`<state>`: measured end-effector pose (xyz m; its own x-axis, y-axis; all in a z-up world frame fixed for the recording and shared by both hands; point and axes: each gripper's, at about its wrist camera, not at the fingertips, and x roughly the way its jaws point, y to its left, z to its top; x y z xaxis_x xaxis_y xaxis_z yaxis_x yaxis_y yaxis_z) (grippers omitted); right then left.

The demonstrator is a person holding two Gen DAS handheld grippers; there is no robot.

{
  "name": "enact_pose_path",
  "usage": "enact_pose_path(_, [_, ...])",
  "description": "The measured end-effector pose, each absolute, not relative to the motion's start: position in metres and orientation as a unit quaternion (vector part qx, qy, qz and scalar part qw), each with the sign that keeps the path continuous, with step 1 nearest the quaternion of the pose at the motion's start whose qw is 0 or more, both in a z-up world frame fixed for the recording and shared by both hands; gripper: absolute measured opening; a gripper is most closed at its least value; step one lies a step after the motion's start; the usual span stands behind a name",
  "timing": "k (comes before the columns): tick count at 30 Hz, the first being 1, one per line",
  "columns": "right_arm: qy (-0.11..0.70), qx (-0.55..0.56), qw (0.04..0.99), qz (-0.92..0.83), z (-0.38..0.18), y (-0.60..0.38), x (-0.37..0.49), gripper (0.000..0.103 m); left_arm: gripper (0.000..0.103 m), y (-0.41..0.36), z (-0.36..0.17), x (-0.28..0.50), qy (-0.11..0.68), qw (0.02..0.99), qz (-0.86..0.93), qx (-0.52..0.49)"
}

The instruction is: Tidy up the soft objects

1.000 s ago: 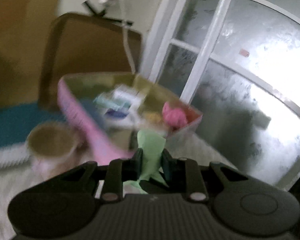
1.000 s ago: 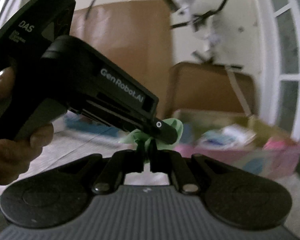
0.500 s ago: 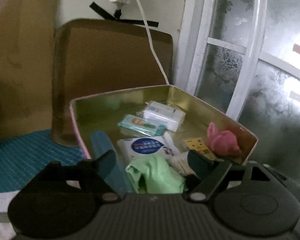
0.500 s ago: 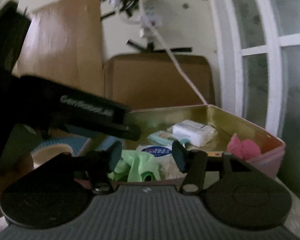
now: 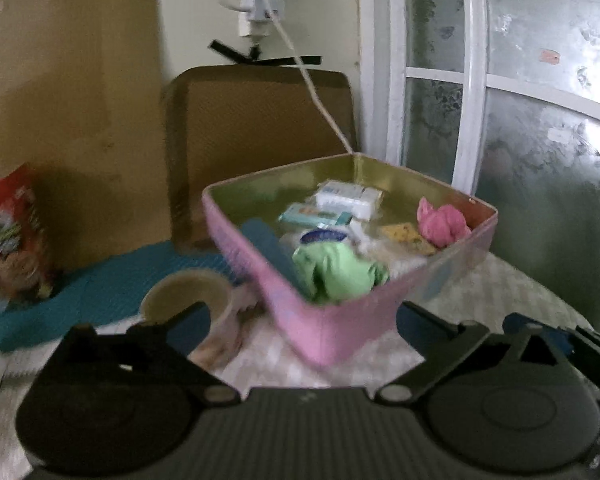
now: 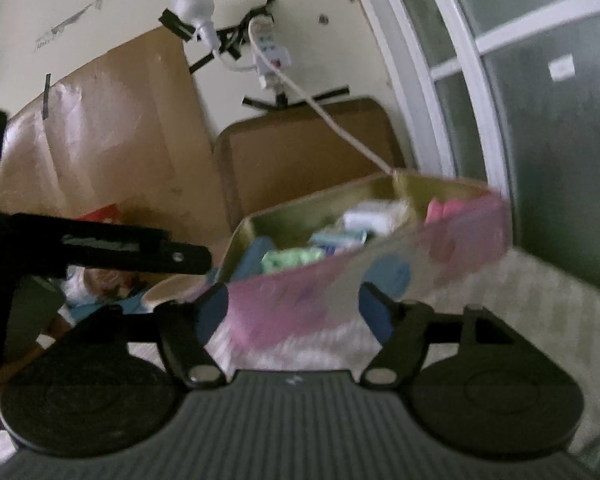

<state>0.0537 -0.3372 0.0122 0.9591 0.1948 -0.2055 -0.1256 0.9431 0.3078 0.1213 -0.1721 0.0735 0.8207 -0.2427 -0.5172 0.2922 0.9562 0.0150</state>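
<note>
Opening: my left gripper [image 5: 302, 322] is spreading its jaws, with nothing between them.
Right gripper [image 6: 294, 306]: jaws also widening and empty.
Crumpled green cloth [image 5: 336, 270]: I see it lying inside the pink rectangular tin with a gold lining [image 5: 328, 332], by the near wall.
Neighbours in tin: pink cloth [image 5: 442, 222], white wipe packets [image 5: 348, 198].
Beside tin: tan tape roll [image 5: 188, 300] on my left.
Obstruction: the tin's near wall.

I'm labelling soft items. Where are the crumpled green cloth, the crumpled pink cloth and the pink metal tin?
crumpled green cloth [image 5: 336, 272]: left wrist view, middle folds.
crumpled pink cloth [image 5: 442, 224]: left wrist view, centre.
pink metal tin [image 5: 260, 276]: left wrist view, outer side wall.
</note>
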Motion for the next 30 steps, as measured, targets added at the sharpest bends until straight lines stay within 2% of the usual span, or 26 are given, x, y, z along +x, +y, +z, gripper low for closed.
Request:
enact_pose_path(4, [0.141,0.161,0.973,0.089,0.008,-0.327,0.037,0.091,0.103,-0.149,0.069,0.091,0.268,0.955,-0.119,0.044])
enact_pose_path(8, [0.156,0.181,0.965,0.106,0.008,-0.318,0.024,0.096,0.103,-0.131,0.064,0.069,0.277,0.955,-0.096,0.039])
enact_pose_path(18, [0.149,0.183,0.964,0.119,0.024,-0.285,-0.001,0.099,0.103,-0.101,0.057,0.032,0.259,0.962,-0.078,0.028])
enact_pose_path(21, [0.145,0.179,0.967,0.109,0.027,-0.278,-0.005,0.103,0.103,-0.091,0.056,0.027,0.257,0.964,-0.070,0.022])
enact_pose_path(30, [0.130,0.169,0.973,0.085,0.029,-0.256,-0.012,0.103,0.103,-0.068,0.056,0.017,0.246,0.968,-0.041,0.012])
